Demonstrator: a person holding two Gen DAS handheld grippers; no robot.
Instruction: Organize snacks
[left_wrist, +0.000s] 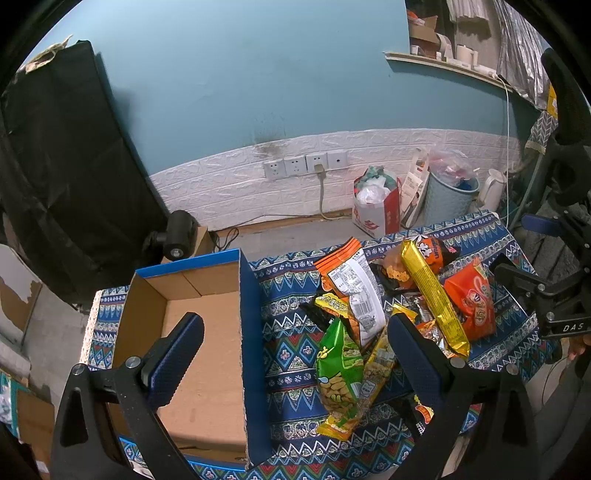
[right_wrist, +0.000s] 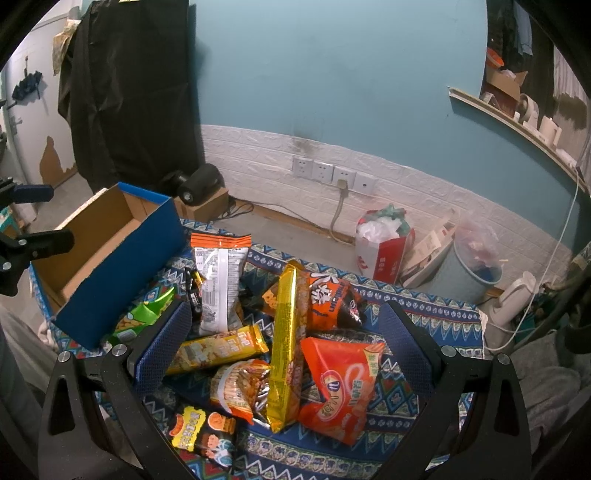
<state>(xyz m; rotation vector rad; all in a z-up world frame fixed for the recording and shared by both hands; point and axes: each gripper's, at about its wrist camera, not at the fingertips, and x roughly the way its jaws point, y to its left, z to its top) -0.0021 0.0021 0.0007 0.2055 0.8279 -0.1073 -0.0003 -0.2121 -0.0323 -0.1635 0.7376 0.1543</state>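
Both hand-held grippers hover above a low table with their jaws spread wide and nothing held. Nearest, the right gripper (right_wrist: 284, 332) hangs over a loose heap of snack packets on the patterned tablecloth (right_wrist: 436, 314). Between its fingers lie an orange puffed bag (right_wrist: 340, 387), a long gold biscuit packet (right_wrist: 286, 343) lying across the heap, and a shorter yellow bar (right_wrist: 218, 349). A small black-and-yellow packet (right_wrist: 203, 435) sits closest of all, at the cloth's near edge.

To the left, the left gripper (left_wrist: 295, 339) straddles the blue wall of an open cardboard box (left_wrist: 251, 332), which appears empty. A green peanut bag (left_wrist: 338, 373) lies just beside that wall.

Farther back rests a white-and-orange bag (right_wrist: 219, 277), then the blue wall with sockets.

Judging by this, the first pick is at hand. The gold packet lies on top, so gripping it across its narrow width, near the middle, should lift it without dragging its neighbours.
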